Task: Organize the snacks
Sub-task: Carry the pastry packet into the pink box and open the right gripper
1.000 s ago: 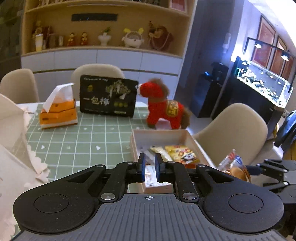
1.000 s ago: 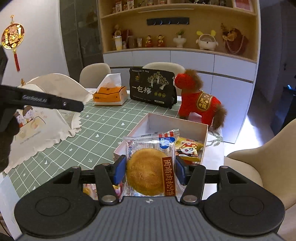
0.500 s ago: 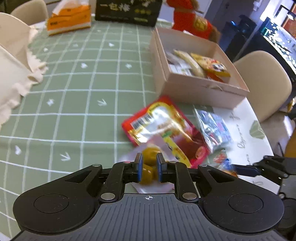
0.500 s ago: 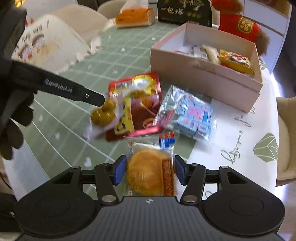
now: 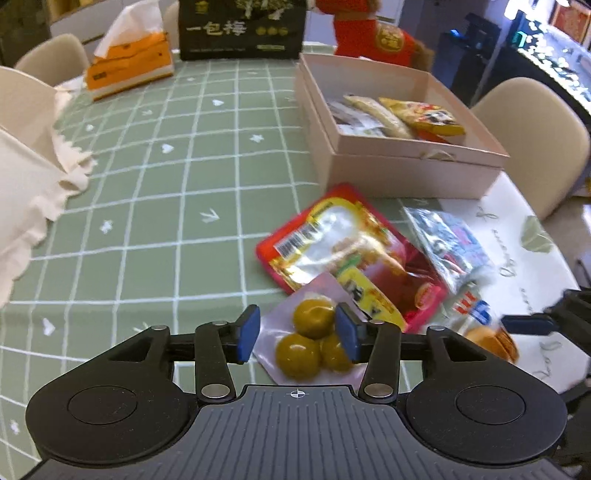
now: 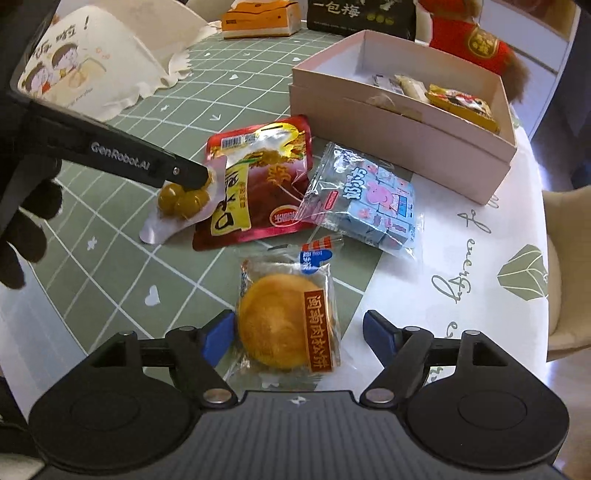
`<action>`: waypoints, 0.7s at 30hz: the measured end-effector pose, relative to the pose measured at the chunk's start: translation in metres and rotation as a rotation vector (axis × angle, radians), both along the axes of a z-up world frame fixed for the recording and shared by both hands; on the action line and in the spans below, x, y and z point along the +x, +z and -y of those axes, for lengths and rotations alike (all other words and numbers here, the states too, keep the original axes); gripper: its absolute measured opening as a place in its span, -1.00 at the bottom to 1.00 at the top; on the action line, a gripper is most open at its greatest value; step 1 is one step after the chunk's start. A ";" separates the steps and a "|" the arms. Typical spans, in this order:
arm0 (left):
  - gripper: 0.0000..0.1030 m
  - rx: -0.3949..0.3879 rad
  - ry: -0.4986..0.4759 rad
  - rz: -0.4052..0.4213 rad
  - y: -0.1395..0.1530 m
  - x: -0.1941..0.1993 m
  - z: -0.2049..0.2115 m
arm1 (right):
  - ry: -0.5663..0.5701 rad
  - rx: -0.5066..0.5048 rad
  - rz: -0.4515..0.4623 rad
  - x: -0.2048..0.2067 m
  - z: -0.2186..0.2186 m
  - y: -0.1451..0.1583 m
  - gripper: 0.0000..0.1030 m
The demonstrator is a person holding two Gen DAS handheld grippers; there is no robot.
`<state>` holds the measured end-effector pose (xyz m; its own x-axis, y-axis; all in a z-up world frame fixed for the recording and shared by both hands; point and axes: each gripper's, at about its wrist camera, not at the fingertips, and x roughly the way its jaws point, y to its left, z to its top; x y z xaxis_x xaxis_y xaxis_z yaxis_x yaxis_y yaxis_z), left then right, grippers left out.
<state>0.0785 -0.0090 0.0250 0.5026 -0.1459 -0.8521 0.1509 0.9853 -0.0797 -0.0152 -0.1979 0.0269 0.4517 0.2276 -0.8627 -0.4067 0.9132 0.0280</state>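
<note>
My left gripper (image 5: 297, 334) is open around a clear pack of green plums (image 5: 308, 345) lying on the green checked tablecloth; the pack also shows in the right wrist view (image 6: 181, 201). My right gripper (image 6: 299, 334) is open, with a wrapped round pastry (image 6: 286, 321) lying on the table between its fingers. A red snack pouch (image 6: 258, 177) and a blue Peppa Pig pack (image 6: 369, 195) lie beside them. A pink box (image 6: 399, 136) behind holds several snacks.
An orange tissue box (image 5: 129, 70), a black plum bag (image 5: 242, 29) and a red toy horse (image 5: 376, 37) stand at the table's far side. A cream cloth bag (image 5: 29, 166) lies left. A beige chair (image 5: 535, 136) stands right of the table edge.
Both grippers dropped from the box to the loose snacks. The left gripper opened around the plum pack. The right gripper opened and the pastry now lies on the table.
</note>
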 end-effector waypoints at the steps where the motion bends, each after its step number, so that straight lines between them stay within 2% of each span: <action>1: -0.04 -0.027 -0.017 -0.005 -0.001 -0.003 -0.002 | 0.010 -0.012 0.009 -0.002 -0.002 -0.001 0.54; 3: -0.02 -0.053 -0.057 -0.009 -0.003 -0.009 -0.001 | 0.021 -0.016 0.022 -0.005 -0.004 -0.001 0.57; 6: -0.02 -0.016 -0.140 0.005 -0.004 -0.022 0.007 | 0.017 -0.004 0.024 -0.006 -0.003 -0.003 0.62; 9: -0.03 -0.007 -0.155 0.011 0.001 -0.032 0.009 | 0.018 -0.001 0.030 -0.006 -0.002 -0.004 0.64; 13: 0.02 0.060 -0.193 -0.006 -0.003 -0.036 0.017 | 0.015 0.004 0.043 -0.007 -0.001 -0.005 0.70; 18: 0.25 0.070 -0.175 -0.036 -0.011 -0.031 0.019 | 0.010 0.009 0.054 -0.009 -0.001 -0.006 0.74; 21: 0.25 0.062 -0.153 -0.031 -0.012 -0.029 0.019 | 0.003 0.013 0.065 -0.012 -0.001 -0.007 0.75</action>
